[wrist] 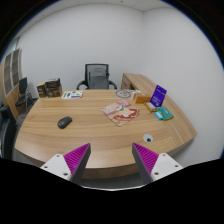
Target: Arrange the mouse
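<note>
A black mouse [64,122] lies on the wooden conference table [90,140], far beyond my fingers and to the left of them. My gripper [112,160] is open and empty, held above the table's near edge. Its two fingers with purple pads [76,156] stand wide apart, with only bare tabletop between them.
A patterned mat or paper [122,112] lies mid-table, a purple box [157,96] and a teal item [163,114] to the right, a small white object [148,138] near the right finger. Books [72,95] lie at the far left. An office chair [96,76] stands behind the table.
</note>
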The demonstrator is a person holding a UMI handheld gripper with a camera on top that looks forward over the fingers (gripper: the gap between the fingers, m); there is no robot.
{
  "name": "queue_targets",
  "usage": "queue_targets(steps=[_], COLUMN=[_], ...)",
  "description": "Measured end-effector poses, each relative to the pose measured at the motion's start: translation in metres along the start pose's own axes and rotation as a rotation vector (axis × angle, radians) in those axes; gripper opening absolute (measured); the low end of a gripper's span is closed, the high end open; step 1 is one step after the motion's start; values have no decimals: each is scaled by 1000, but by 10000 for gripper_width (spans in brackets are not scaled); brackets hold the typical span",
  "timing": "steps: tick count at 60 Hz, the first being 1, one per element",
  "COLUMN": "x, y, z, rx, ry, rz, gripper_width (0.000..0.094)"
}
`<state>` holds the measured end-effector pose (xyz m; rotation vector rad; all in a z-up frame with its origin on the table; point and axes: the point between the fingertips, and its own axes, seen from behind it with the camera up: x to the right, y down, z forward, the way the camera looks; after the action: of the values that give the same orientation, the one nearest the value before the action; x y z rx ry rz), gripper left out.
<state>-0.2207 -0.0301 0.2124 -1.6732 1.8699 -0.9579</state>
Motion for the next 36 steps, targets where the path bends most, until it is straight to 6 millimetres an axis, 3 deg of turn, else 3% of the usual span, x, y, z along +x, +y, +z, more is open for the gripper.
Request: queue_targets(steps=[6, 19, 36], x=[-11, -73, -192], y=[3, 10, 23], z=[7, 22, 56], rx=[6, 14, 13], ry=[-14, -63, -189], rz=[-4, -16, -27], gripper_width=[869, 868, 865])
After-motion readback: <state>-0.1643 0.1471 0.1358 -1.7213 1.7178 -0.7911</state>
